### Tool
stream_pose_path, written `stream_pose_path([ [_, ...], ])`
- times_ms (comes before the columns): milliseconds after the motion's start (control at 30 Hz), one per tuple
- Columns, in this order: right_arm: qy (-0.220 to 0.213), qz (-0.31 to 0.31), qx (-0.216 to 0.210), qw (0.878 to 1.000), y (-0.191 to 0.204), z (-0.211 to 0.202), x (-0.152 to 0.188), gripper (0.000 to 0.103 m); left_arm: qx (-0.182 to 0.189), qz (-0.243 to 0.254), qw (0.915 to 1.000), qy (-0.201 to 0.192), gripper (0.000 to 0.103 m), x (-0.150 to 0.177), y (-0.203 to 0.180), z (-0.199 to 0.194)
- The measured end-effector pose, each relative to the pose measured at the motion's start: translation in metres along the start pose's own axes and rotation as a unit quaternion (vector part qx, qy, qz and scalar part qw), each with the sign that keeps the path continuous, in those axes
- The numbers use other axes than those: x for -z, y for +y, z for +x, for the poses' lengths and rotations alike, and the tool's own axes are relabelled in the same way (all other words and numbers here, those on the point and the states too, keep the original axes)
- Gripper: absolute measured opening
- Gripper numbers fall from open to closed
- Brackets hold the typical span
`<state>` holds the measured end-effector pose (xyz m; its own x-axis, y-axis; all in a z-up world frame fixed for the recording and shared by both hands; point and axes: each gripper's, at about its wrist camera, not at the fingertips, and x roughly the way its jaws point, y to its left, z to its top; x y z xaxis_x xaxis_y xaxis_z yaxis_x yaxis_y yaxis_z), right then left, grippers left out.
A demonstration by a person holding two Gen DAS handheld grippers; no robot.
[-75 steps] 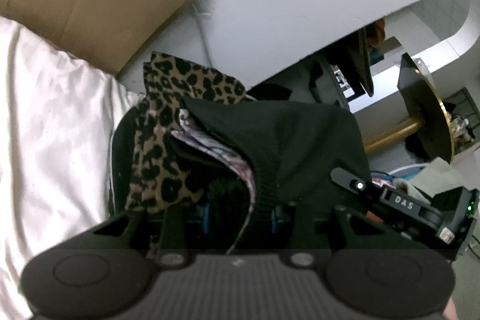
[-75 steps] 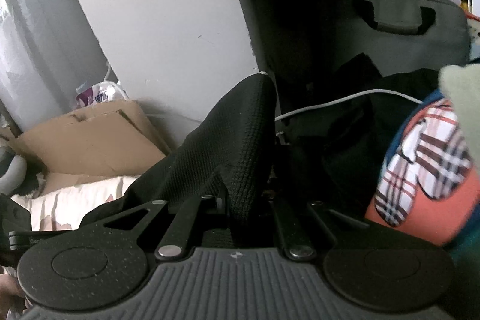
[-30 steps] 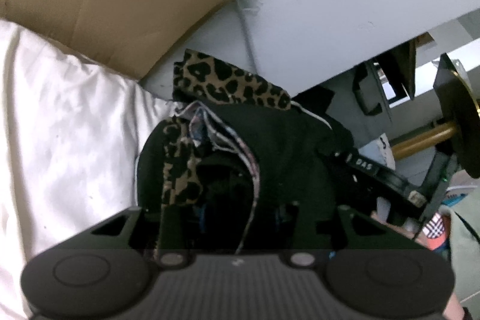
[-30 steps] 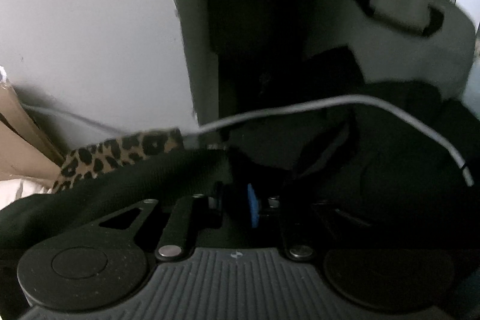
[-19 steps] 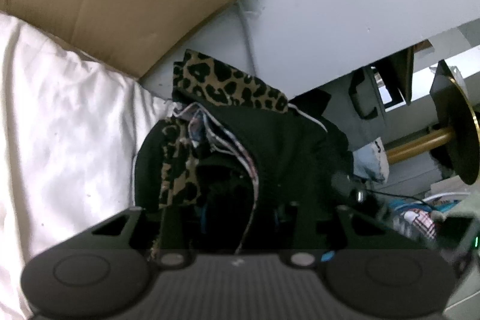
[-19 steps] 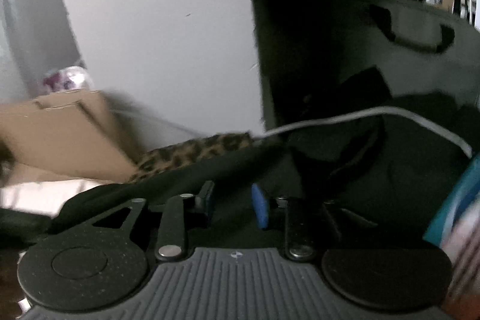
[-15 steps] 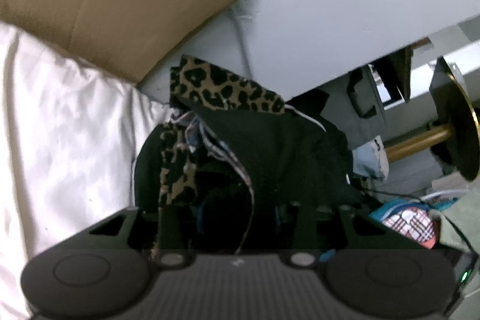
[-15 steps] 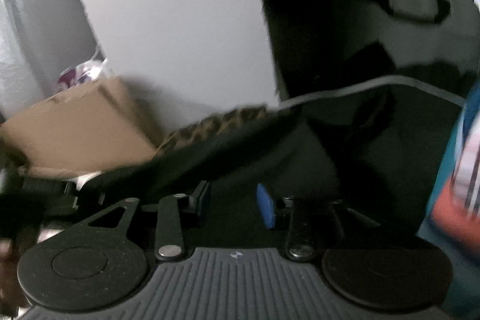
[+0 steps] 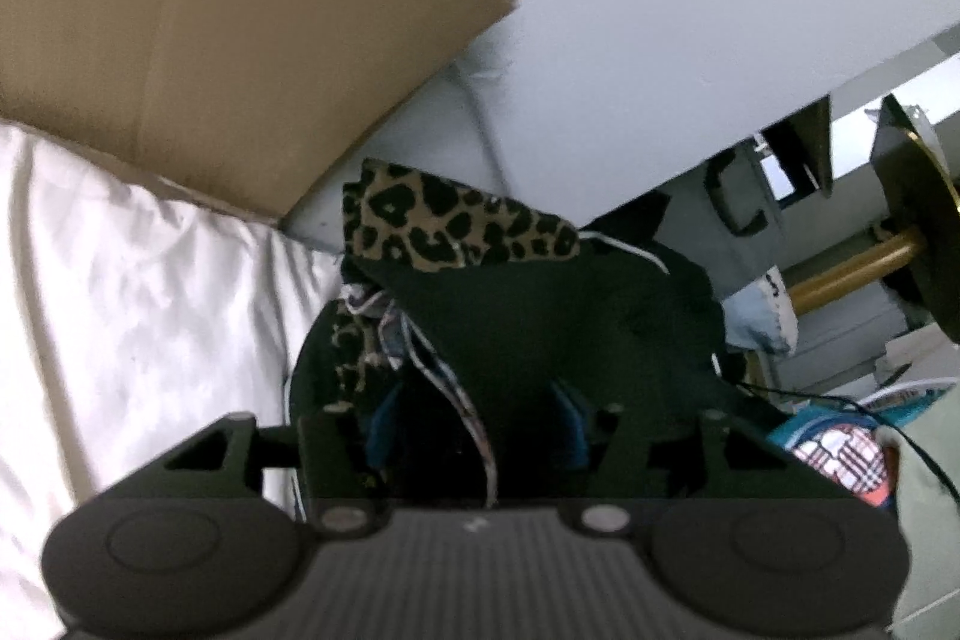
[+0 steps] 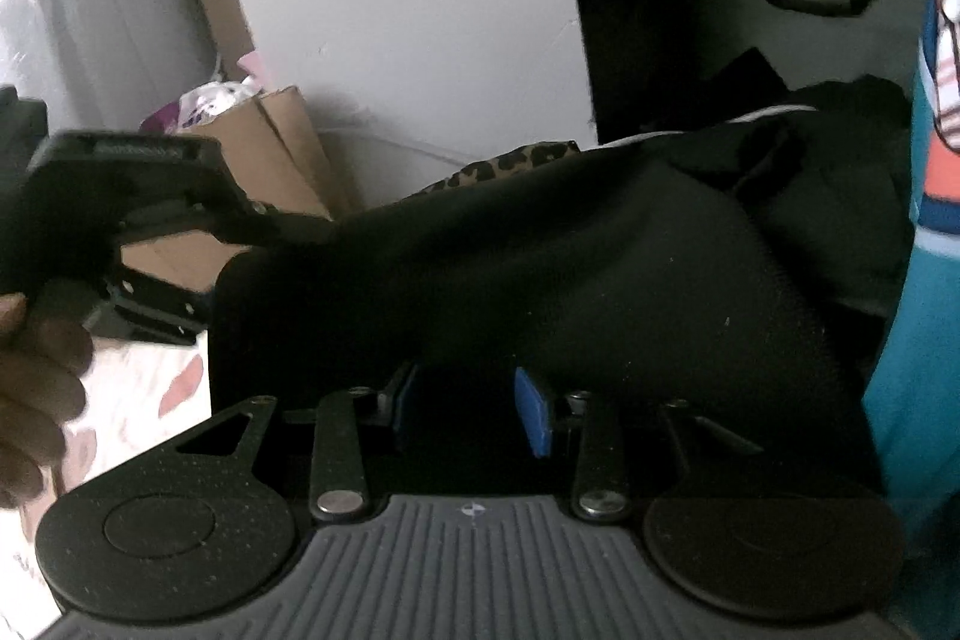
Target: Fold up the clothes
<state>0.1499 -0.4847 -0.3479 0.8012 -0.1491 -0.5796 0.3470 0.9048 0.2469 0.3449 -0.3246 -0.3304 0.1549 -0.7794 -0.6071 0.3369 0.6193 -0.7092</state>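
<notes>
Since a second ago: left gripper (image 9: 474, 424) jaws further apart, just been opening, blue pads no longer pinching, black garment (image 9: 540, 328) loose between them. Right gripper (image 10: 471, 412) also parted from a near pinch, blue pads (image 10: 534, 418) clear, dark cloth bunched in the gap but unpressed; swung leftward, so left gripper's body (image 10: 138, 196) and a hand (image 10: 36, 388) now at nine o'clock in right view.

Black garment: matte fine-ribbed knit, heaped in a soft mound on the white, creased sheet (image 9: 120, 292). Leopard-print fabric (image 9: 444, 232) at twelve o'clock of the mound, folded flat. Striped lining edge (image 9: 456, 400) trailing down the middle. Corrugated cardboard flap (image 9: 210, 28) at ten o'clock, stiff and flat. Smooth grey wall panel (image 9: 660, 40) behind. Thin white cable (image 9: 630, 253) across the heap's top.
</notes>
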Motion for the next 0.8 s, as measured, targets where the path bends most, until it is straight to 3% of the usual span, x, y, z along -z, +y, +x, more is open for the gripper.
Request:
stream_pose_path([
  [167,-0.014,0.024,-0.022,0.999,-0.001,-0.002,-0.007,0.042,0.045,-0.078,0.9959,-0.011,0.055,-0.006,0.020,0.009],
  [233,-0.015,0.025,-0.032,0.999,0.001,-0.002,-0.009,0.042,0.056,-0.117,0.9914,-0.014,0.052,-0.008,0.028,0.015],
  [267,-0.013,0.028,-0.037,0.999,0.002,0.000,-0.009,0.042,0.060,-0.122,0.9906,-0.019,0.045,-0.009,0.028,0.016],
  [400,-0.005,0.032,-0.047,0.998,0.006,0.005,-0.008,0.042,0.048,-0.075,0.9953,-0.038,0.012,-0.022,0.013,0.015],
  [500,0.000,0.041,-0.049,0.998,0.006,0.007,-0.007,0.042,0.025,-0.029,0.9976,-0.058,0.006,-0.031,0.001,0.009],
  [800,-0.011,0.040,-0.072,0.997,0.016,0.007,-0.013,0.042,-0.026,0.039,0.9939,-0.100,0.006,-0.044,-0.010,-0.003],
])
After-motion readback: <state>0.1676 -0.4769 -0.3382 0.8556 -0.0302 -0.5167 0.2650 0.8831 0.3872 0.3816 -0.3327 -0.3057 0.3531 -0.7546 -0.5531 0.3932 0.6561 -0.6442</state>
